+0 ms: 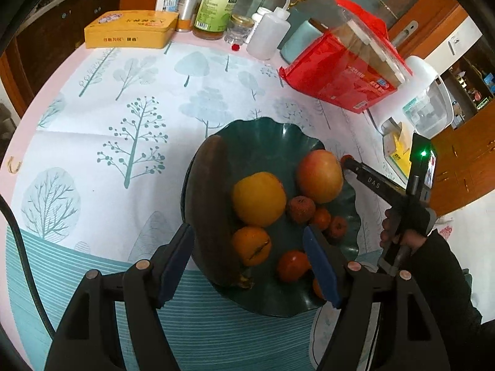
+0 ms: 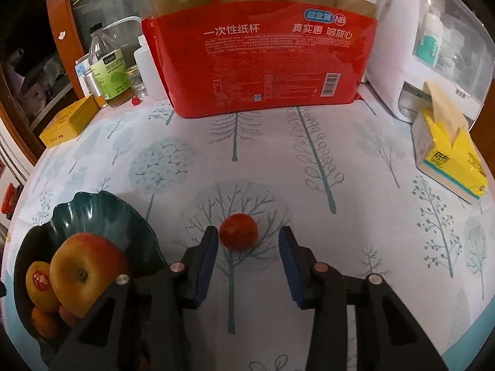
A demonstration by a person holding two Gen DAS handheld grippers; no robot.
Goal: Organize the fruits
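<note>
A dark green wavy bowl (image 1: 266, 136) holds a dark banana (image 1: 213, 207), an orange (image 1: 259, 198), an apple (image 1: 320, 175), a lychee (image 1: 301, 209) and several small orange-red fruits. My left gripper (image 1: 247, 259) is open above the bowl's near side, empty. In the right wrist view a small red fruit (image 2: 238, 231) lies on the tablecloth between the fingertips of my open right gripper (image 2: 249, 241); its left pad (image 2: 210, 247) is almost touching the fruit. The bowl (image 2: 102, 213) with the apple (image 2: 86, 269) is at the left. The right gripper (image 1: 348, 159) also shows beside the bowl.
A red bag of paper cups (image 2: 260, 58) stands behind the fruit. A yellow tissue box (image 2: 448, 160) and a white appliance (image 2: 411, 61) are at the right. Bottles (image 1: 218, 3), a squeeze bottle (image 1: 269, 31) and a yellow tin (image 1: 130, 29) line the far edge.
</note>
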